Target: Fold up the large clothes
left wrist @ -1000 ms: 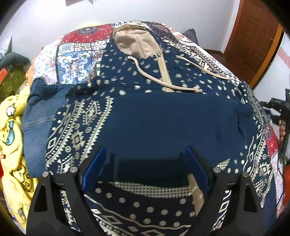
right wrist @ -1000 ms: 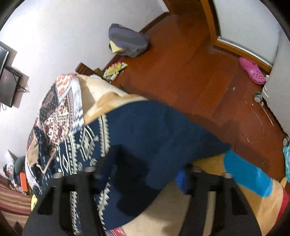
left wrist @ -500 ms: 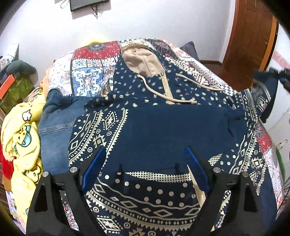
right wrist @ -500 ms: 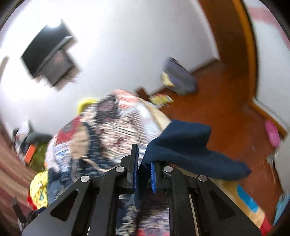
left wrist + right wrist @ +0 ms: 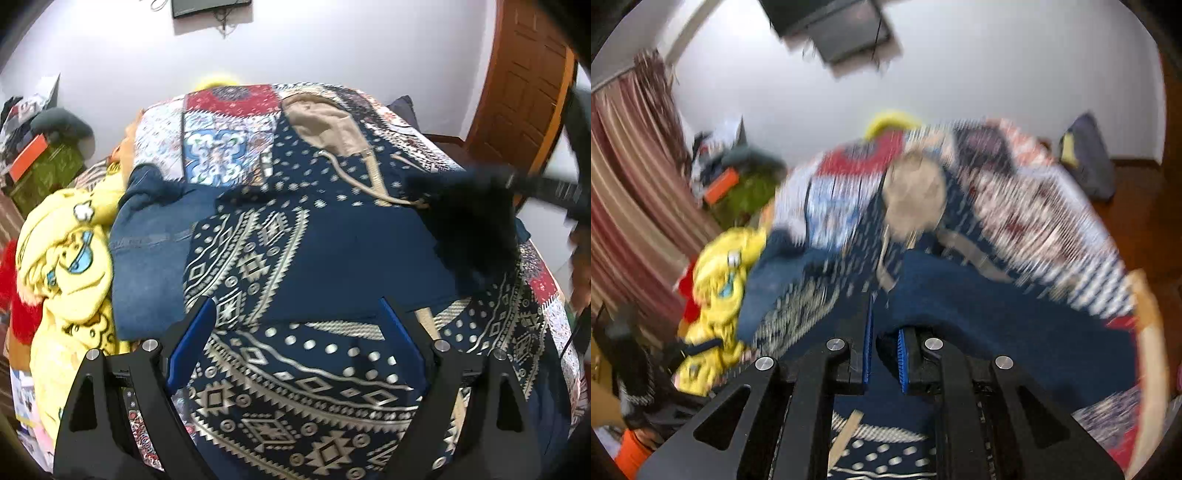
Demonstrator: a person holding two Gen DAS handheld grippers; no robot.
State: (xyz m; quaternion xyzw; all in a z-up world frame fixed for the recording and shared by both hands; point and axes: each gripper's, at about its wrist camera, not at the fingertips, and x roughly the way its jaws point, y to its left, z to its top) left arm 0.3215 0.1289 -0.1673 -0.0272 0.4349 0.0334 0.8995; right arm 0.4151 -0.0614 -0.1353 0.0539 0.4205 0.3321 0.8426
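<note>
Navy sleeve (image 5: 960, 295) is pinched between the nearly closed pads of the right gripper (image 5: 884, 354), lifted over the hoodie (image 5: 314, 258). Left gripper (image 5: 295, 332) hangs wide open and empty just above the hem. Hoodie lies flat on the bed (image 5: 229, 122), long axis running away from both grippers, hood (image 5: 321, 122) at the far end. Right is nearer the fold line. Heavy blur in the right view; sleeve cuff can't be made out.

No readable text, label, brand or number shows in either view; the clothes carry only patterns and cartoon pictures
</note>
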